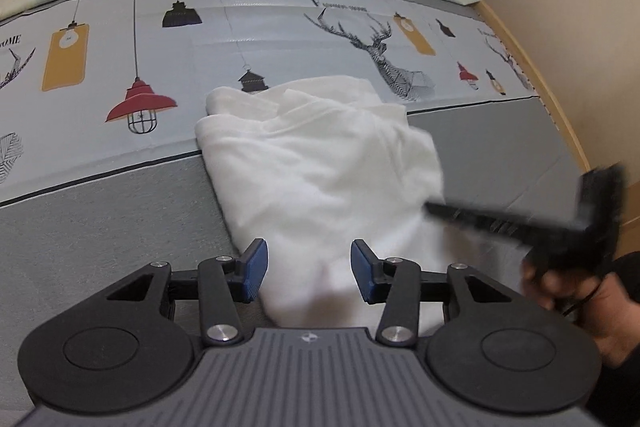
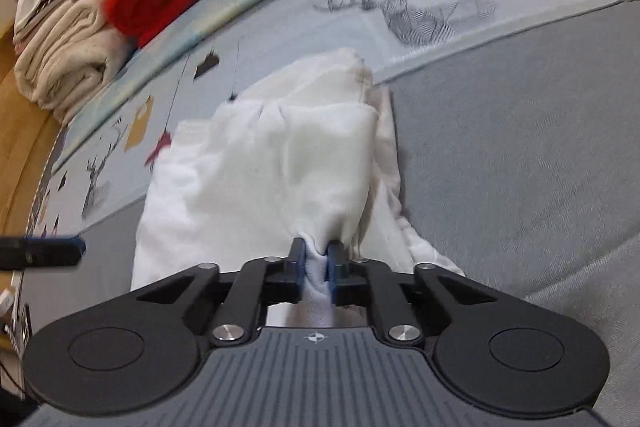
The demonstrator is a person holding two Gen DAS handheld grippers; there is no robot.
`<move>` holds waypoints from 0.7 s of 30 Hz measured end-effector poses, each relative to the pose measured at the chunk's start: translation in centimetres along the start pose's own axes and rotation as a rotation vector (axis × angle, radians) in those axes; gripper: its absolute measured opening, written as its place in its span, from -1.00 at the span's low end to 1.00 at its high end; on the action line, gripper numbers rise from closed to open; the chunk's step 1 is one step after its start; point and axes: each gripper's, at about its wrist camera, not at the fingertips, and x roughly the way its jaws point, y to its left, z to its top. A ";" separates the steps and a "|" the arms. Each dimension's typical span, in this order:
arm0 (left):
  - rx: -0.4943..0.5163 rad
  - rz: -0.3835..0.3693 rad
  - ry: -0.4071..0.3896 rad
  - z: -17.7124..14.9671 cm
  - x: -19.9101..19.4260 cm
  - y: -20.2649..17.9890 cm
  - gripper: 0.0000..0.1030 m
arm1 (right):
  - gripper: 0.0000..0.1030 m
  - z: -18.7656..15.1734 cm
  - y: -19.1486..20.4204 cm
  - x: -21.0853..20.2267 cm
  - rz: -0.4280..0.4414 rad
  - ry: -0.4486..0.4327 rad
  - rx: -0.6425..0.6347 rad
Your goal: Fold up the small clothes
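Right gripper (image 2: 316,261) jaws pinched tight on white garment (image 2: 280,155); left gripper (image 1: 308,269) jaws wide apart over it.

We see a white garment (image 1: 320,163) bunched and partly folded, lying rumpled across the line where the grey part of the mat meets its printed part. Its near edge is drawn up into a tight pinch (image 2: 316,263), with creases fanning back over the layers.

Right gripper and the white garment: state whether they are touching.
Touching. The right wrist view shows the right gripper with its jaws closed on a bunched edge of the white garment, cloth pinched between the blue pads.
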 end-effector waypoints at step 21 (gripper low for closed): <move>0.233 0.012 0.189 -1.2 7.4 -5.1 -0.08 | -0.12 6.9 -3.6 -1.1 -0.053 0.021 0.050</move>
